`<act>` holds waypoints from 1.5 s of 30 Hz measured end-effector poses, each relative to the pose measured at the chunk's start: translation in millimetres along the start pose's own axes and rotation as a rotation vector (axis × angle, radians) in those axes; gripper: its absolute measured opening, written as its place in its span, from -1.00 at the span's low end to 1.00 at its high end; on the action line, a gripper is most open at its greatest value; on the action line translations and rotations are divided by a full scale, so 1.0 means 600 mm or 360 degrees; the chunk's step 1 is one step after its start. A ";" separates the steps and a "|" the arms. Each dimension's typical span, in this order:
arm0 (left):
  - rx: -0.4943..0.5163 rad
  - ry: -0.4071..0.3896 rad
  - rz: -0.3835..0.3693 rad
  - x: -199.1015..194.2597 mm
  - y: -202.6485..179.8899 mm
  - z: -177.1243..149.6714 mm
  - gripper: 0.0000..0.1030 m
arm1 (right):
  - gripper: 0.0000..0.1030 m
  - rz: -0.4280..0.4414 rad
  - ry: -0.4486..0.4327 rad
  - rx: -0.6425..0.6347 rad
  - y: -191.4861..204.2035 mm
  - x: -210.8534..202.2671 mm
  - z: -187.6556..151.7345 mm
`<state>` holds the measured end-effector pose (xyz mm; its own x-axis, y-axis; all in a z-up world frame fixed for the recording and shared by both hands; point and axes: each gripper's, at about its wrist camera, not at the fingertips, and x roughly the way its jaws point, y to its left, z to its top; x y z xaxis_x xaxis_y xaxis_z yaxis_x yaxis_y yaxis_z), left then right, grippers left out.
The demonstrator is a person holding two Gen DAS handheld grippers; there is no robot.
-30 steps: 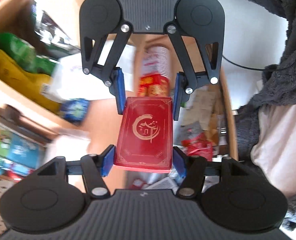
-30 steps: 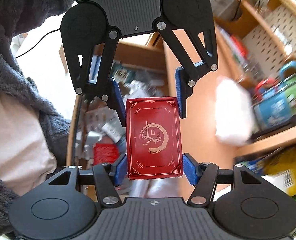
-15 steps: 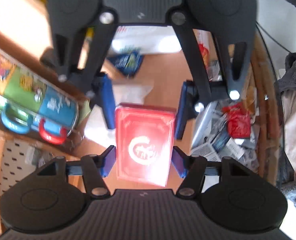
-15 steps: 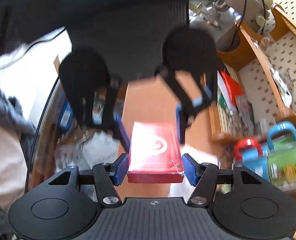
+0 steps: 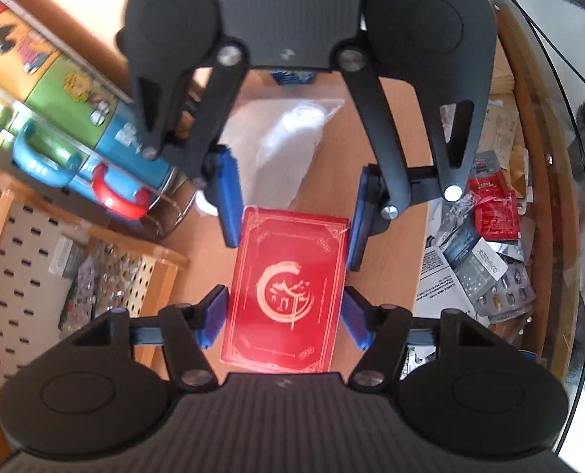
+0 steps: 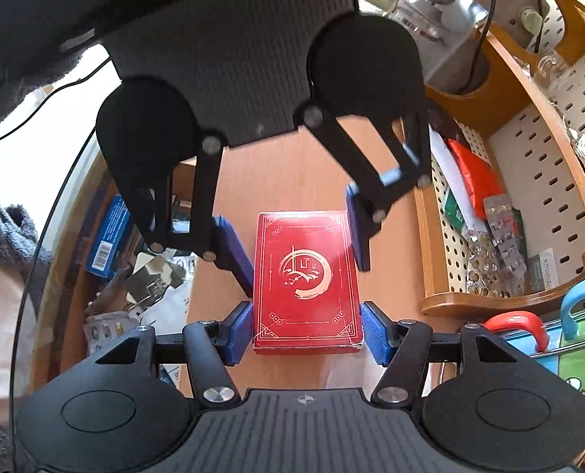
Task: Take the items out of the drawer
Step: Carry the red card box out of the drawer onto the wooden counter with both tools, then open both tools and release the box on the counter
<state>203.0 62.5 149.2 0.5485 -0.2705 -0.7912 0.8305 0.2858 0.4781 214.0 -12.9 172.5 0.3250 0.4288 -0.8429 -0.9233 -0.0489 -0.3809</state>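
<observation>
Progress: a red box (image 5: 286, 291) was out of the drawer (image 5: 529, 213) and over the wooden desk (image 6: 292, 173), so one item looked taken; whether it already rested on the desk could not be told.
Left to do: the drawer beside the desk held many packets (image 5: 489, 213) and papers, so much of the task seemed to remain.
Left gripper (image 5: 286, 307): its blue pads sat at the box's two long sides, touching or very nearly so; whether it gripped the box could not be told.
Right gripper (image 6: 304, 327): its pads stood slightly clear of the box on both sides, jaws parted, apparently let go.
Pose: the two tools faced each other across the box, both pointing down at the desk, near a rack of mugs (image 5: 118, 193).
</observation>
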 end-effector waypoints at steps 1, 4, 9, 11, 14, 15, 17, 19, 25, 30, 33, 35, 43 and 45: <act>-0.0028 -0.0007 0.0010 -0.004 -0.002 -0.006 0.34 | 0.14 0.0000 -0.0006 0.0012 -0.002 0.003 -0.001; -0.0062 -0.0010 0.0029 -0.010 -0.001 -0.015 0.35 | 0.14 -0.0007 0.0000 0.0034 -0.006 0.015 -0.002; -0.0146 0.0005 0.0069 -0.020 0.003 -0.031 0.39 | 0.17 -0.0071 -0.0003 0.0132 -0.004 0.032 -0.012; -0.0177 0.0016 0.0100 -0.022 0.001 -0.034 0.39 | 0.17 -0.0103 0.0002 0.0158 0.000 0.031 -0.016; -0.0240 0.0014 0.0160 -0.029 -0.003 -0.036 0.39 | 0.17 -0.0176 0.0008 0.0196 0.011 0.022 -0.021; -0.0267 0.0014 0.0170 -0.031 -0.004 -0.035 0.39 | 0.17 -0.0207 0.0009 0.0209 0.016 0.018 -0.021; -0.0290 0.0012 0.0191 -0.040 -0.011 -0.033 0.40 | 0.17 -0.0265 0.0011 0.0234 0.027 0.010 -0.021; -0.0281 0.0015 0.0206 -0.048 -0.020 -0.033 0.47 | 0.17 -0.0321 0.0015 0.0256 0.037 0.003 -0.023; -0.0286 0.0068 0.0222 -0.048 -0.039 -0.045 0.54 | 0.17 -0.0300 0.0013 0.0338 0.049 -0.011 -0.046; -0.0322 0.0013 0.0161 -0.043 -0.045 -0.049 0.56 | 0.17 -0.0260 -0.0029 0.0353 0.047 0.006 -0.053; -0.0330 0.0013 0.0158 -0.039 -0.041 -0.049 0.59 | 0.15 -0.0232 -0.0113 0.0374 0.040 0.017 -0.041; -0.0342 0.0034 0.0165 -0.036 -0.034 -0.051 0.59 | 0.14 -0.0223 -0.0149 0.0392 0.031 0.023 -0.029; -0.0539 0.0050 0.0185 -0.023 0.007 -0.080 0.62 | 0.14 -0.0241 -0.0170 0.0415 0.014 0.048 0.002; -0.0571 0.0046 0.0219 -0.021 0.010 -0.082 0.62 | 0.14 -0.0262 -0.0166 0.0431 0.014 0.050 0.002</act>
<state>196.4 112.8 143.4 0.6453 -0.1827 -0.7417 0.6597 0.6228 0.4206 216.1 0.5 144.5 0.4646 0.5019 -0.7296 -0.8855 0.2643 -0.3820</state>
